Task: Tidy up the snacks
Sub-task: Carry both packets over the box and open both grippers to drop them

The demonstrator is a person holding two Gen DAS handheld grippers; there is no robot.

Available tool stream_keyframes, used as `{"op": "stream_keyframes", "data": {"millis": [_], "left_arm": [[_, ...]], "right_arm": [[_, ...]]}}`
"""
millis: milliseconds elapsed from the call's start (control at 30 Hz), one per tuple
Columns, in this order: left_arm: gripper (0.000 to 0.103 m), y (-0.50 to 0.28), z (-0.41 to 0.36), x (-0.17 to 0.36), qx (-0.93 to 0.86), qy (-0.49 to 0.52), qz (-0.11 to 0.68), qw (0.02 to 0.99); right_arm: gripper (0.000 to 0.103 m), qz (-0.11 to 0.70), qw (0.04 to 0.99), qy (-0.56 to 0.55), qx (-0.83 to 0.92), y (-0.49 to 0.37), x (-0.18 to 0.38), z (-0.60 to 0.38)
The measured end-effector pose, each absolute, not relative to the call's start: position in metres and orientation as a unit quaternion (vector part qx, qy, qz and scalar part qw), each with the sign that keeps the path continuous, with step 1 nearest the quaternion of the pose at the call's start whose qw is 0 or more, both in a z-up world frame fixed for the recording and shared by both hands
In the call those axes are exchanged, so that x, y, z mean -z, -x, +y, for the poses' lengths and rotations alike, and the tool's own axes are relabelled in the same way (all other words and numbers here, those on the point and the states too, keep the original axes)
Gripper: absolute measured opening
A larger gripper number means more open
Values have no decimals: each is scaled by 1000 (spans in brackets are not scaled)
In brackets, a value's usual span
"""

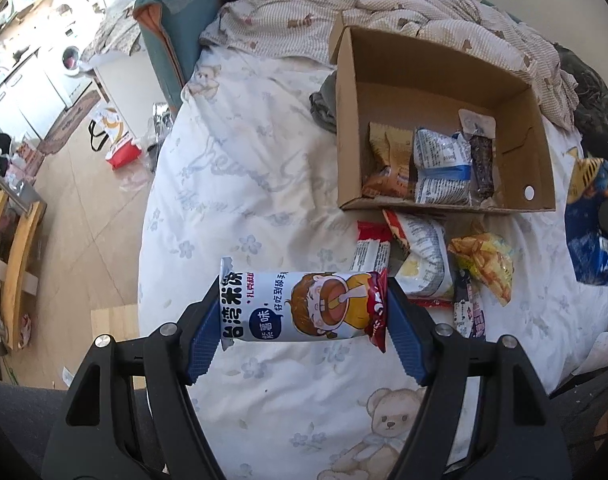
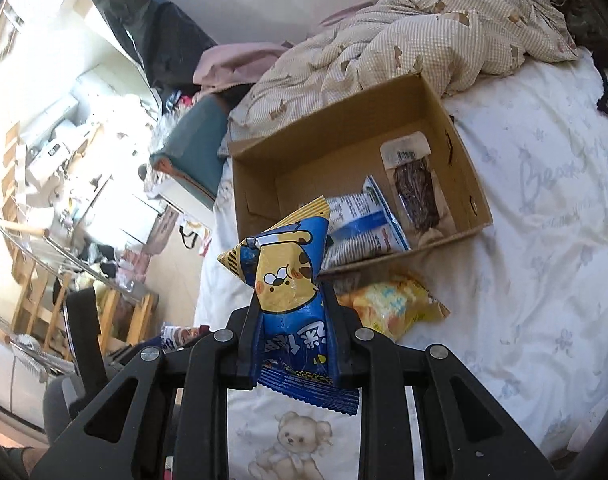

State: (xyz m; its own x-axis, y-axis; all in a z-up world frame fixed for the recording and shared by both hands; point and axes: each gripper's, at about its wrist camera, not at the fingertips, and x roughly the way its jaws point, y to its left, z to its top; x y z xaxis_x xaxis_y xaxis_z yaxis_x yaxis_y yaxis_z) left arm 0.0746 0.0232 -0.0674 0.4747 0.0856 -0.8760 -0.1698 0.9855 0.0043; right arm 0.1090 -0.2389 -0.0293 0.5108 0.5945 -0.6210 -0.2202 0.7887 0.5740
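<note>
My left gripper (image 1: 304,312) is shut on a white rice-cracker pack (image 1: 299,306) with a cartoon child, held crosswise above the bed. My right gripper (image 2: 293,320) is shut on a blue and yellow snack bag (image 2: 281,276), squeezed at its middle and held up in front of the cardboard box (image 2: 468,184). The same bag shows at the right edge of the left wrist view as a blue and yellow shape (image 1: 592,216). The cardboard box (image 1: 542,152) holds several packs: an orange-brown one (image 1: 388,160), a white and blue one (image 1: 440,172) and a dark bar (image 1: 482,164).
Loose snacks lie on the white bedsheet (image 1: 243,184) in front of the box: a red and white pack (image 1: 370,248), a white bag (image 1: 424,256) and a yellow chips bag (image 1: 484,264), which also shows as a yellow bag (image 2: 388,306). A checked quilt (image 2: 424,32) is bunched behind the box.
</note>
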Motion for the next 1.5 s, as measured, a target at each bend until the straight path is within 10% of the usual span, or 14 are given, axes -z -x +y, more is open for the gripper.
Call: {"op": "stream_keyframes", "data": {"millis": [833,1500], "left_arm": [[71,-165,-1,-3,-12,27,440,897],[75,-218,-27,51,15,9,464,886]], "right_arm": [[25,387,873,-241,-171,-181,5,-284],[26,491,824,-244,-143,-238,71,-275]]}}
